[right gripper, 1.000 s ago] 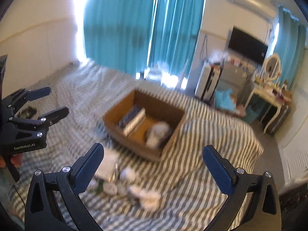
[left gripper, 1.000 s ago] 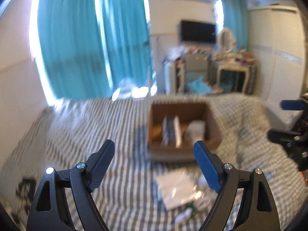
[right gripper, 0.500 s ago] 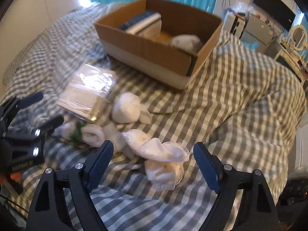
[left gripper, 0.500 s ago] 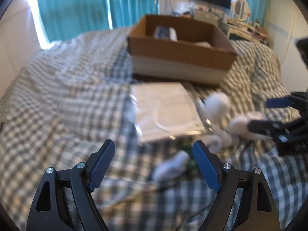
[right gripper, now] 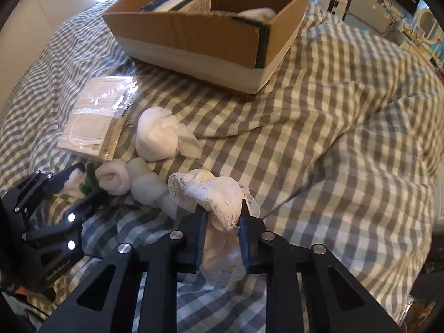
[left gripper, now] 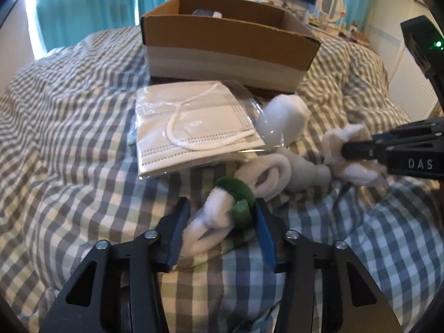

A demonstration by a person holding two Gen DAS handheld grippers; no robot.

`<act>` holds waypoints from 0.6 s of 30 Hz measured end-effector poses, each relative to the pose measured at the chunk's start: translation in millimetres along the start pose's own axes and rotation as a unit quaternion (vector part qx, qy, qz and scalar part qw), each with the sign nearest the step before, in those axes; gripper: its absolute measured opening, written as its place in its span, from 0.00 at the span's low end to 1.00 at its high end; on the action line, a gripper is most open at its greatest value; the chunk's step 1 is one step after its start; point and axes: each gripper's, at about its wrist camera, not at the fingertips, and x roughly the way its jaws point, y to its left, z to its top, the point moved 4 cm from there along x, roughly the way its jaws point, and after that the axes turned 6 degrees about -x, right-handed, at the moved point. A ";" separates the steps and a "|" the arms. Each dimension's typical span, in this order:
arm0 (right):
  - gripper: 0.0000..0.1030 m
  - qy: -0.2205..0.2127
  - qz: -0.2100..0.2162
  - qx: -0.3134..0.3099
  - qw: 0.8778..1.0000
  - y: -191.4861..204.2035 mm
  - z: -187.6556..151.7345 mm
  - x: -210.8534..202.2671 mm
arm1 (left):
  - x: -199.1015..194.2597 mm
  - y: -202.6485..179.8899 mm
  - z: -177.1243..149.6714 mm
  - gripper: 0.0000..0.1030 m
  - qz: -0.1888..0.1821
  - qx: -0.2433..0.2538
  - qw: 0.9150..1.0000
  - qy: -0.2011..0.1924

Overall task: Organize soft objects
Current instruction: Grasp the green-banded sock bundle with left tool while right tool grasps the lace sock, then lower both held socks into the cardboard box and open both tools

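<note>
The cardboard box (right gripper: 194, 36) sits at the far side of the bed (right gripper: 347, 111), straight ahead of both grippers. The right gripper (right gripper: 222, 222) is clamped on a lace-trimmed white sock (right gripper: 216, 194). The left gripper (left gripper: 220, 222) has narrowed around a green-cuffed white sock (left gripper: 227, 208), its length running far-right to near-left; firm contact is unclear. Half a second ago both were wide open above the pile.

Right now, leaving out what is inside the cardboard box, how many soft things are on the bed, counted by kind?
plain white sock rolls: 3
lace-trimmed white sock: 1
white sock with green cuff: 1
face mask pack: 1
Total: 6
</note>
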 end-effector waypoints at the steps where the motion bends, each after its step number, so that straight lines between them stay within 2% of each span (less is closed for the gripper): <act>1: 0.16 -0.005 -0.007 -0.002 1.000 1.1 -1.2 -2.6 | -3.6 0.1 -0.7 0.37 -0.006 0.001 1.000 -0.004; 2: 0.15 -0.009 -0.013 -0.003 1.000 1.2 -2.1 -6.1 | -8.0 -0.4 -1.5 0.28 -0.012 0.003 1.000 -0.008; 4: 0.12 -0.021 -0.024 -0.003 0.999 0.8 -4.1 -14.5 | -18.1 -2.2 -2.7 0.25 -0.015 0.012 1.000 -0.014; 7: 0.10 -0.039 -0.028 -0.003 0.999 1.0 -5.9 -30.0 | -33.6 -5.7 -2.8 0.16 -0.029 0.027 0.999 -0.026; 12: 0.10 -0.062 -0.041 -0.006 0.997 6.8 -7.9 -60.9 | -54.2 -7.7 -1.3 0.12 -0.042 0.047 0.997 -0.046; 18: 0.10 -0.095 -0.056 -0.013 0.994 22.4 1.1 -95.3 | -87.4 -3.9 13.4 0.12 -0.065 0.045 0.994 -0.076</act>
